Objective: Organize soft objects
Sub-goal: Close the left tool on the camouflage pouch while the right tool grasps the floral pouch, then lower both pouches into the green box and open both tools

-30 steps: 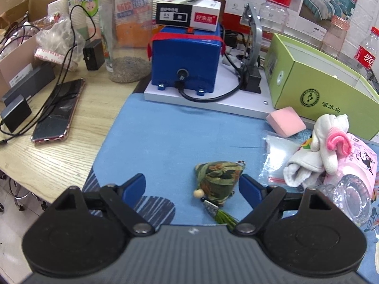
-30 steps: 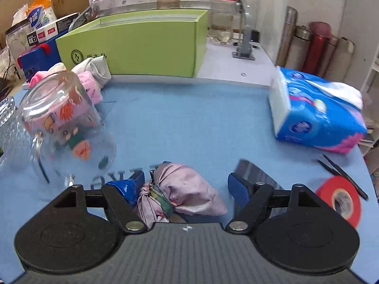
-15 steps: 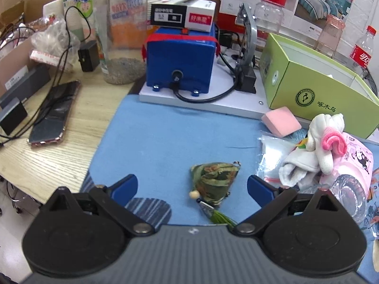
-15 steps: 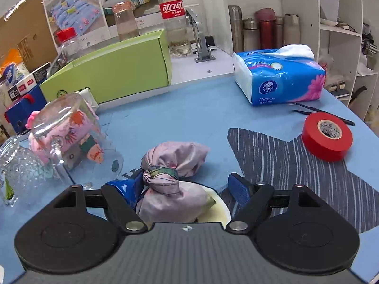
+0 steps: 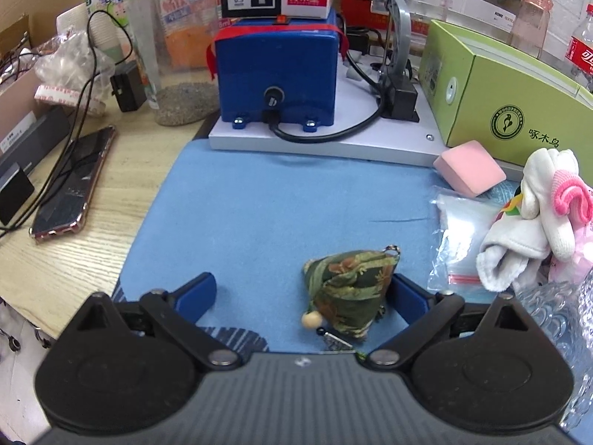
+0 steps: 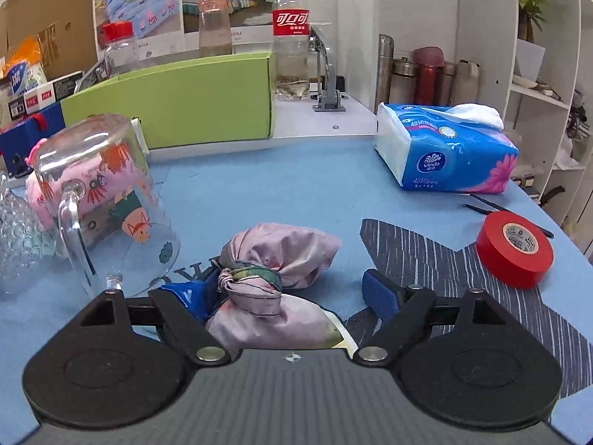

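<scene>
In the left wrist view a green patterned cloth pouch (image 5: 350, 289) with a bead and tassel lies on the blue mat (image 5: 281, 207). My left gripper (image 5: 302, 293) is open around it, the pouch resting against the right finger. White and pink socks (image 5: 541, 218) and a pink sponge (image 5: 469, 168) lie to the right. In the right wrist view a knotted pink cloth bundle (image 6: 276, 278) lies on the mat between the open fingers of my right gripper (image 6: 285, 293), close to the left finger.
A green box (image 6: 178, 102) stands at the back. A glass mug (image 6: 100, 207) lies tipped at the left. A tissue pack (image 6: 444, 152) and a red tape roll (image 6: 515, 248) sit at the right. A blue machine (image 5: 276, 74) and a phone (image 5: 72, 185) are in the left wrist view.
My left gripper has shifted left, so the pouch now sits against the right finger. My right gripper has swung its view and the pink bundle still lies between its open fingers.
</scene>
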